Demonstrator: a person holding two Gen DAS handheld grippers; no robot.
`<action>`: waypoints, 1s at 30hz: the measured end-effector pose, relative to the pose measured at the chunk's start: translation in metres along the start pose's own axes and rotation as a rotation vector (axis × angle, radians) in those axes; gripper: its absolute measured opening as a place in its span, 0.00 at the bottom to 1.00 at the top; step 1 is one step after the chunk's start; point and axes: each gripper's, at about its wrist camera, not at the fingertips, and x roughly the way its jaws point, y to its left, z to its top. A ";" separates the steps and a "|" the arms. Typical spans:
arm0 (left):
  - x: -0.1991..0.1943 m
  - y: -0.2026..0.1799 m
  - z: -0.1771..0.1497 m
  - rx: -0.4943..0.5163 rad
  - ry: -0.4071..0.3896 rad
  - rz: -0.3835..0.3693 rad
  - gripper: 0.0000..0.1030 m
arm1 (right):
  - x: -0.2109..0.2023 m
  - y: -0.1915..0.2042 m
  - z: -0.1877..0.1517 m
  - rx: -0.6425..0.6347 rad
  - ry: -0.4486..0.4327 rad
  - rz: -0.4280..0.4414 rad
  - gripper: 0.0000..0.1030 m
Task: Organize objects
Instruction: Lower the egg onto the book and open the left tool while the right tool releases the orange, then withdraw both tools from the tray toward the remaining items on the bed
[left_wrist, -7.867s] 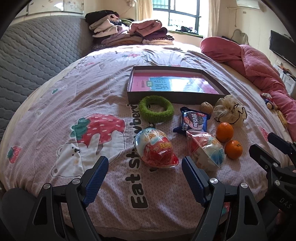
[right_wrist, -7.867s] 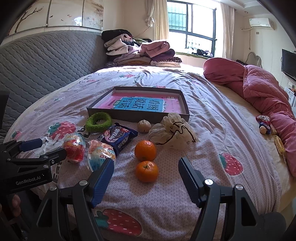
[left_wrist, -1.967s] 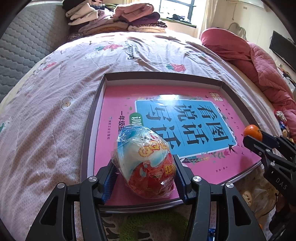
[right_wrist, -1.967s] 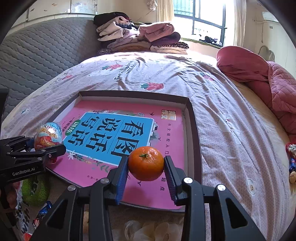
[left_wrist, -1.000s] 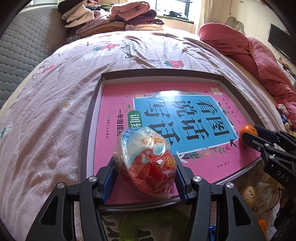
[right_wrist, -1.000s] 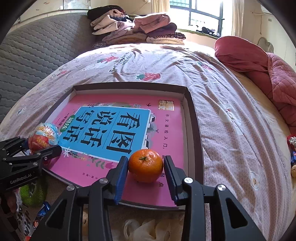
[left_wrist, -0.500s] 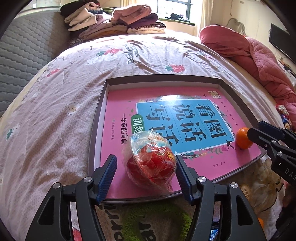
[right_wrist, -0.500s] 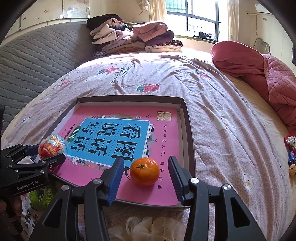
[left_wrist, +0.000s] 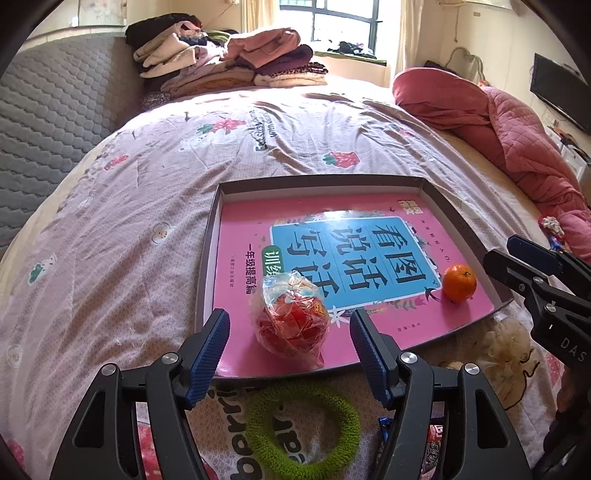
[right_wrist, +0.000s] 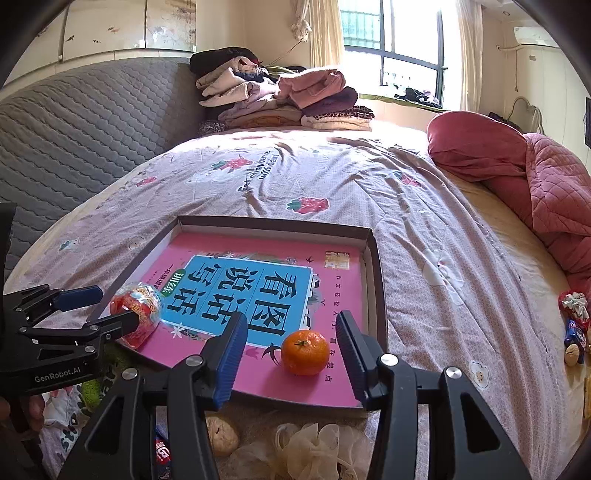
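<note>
Egg (left_wrist: 291, 314) and orange (right_wrist: 305, 351) sit in the tray (left_wrist: 210, 236). My left gripper (left_wrist: 289, 341) is opening, right gripper (right_wrist: 290, 349) spread, both empty. Next I'd grab the green ring (left_wrist: 303, 428).

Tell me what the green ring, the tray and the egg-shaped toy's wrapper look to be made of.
Fuzzy green ring: looks like yarn or chenille, matte, with a nubbly pile. Shallow grey-brown tray: probably cardboard, with thin, dull, folded walls. Red and blue egg-shaped toy: clear plastic film wrapper, crinkled and glinting; the shell beneath cannot be judged.
</note>
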 end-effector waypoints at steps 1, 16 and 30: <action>-0.005 -0.001 0.000 0.003 -0.007 0.001 0.67 | -0.003 0.000 0.001 0.001 -0.008 0.000 0.48; -0.056 -0.013 -0.028 -0.018 -0.072 0.009 0.67 | -0.066 -0.008 0.000 0.041 -0.119 0.039 0.49; -0.087 -0.017 -0.053 -0.048 -0.103 0.002 0.68 | -0.101 0.004 -0.026 0.014 -0.173 0.066 0.54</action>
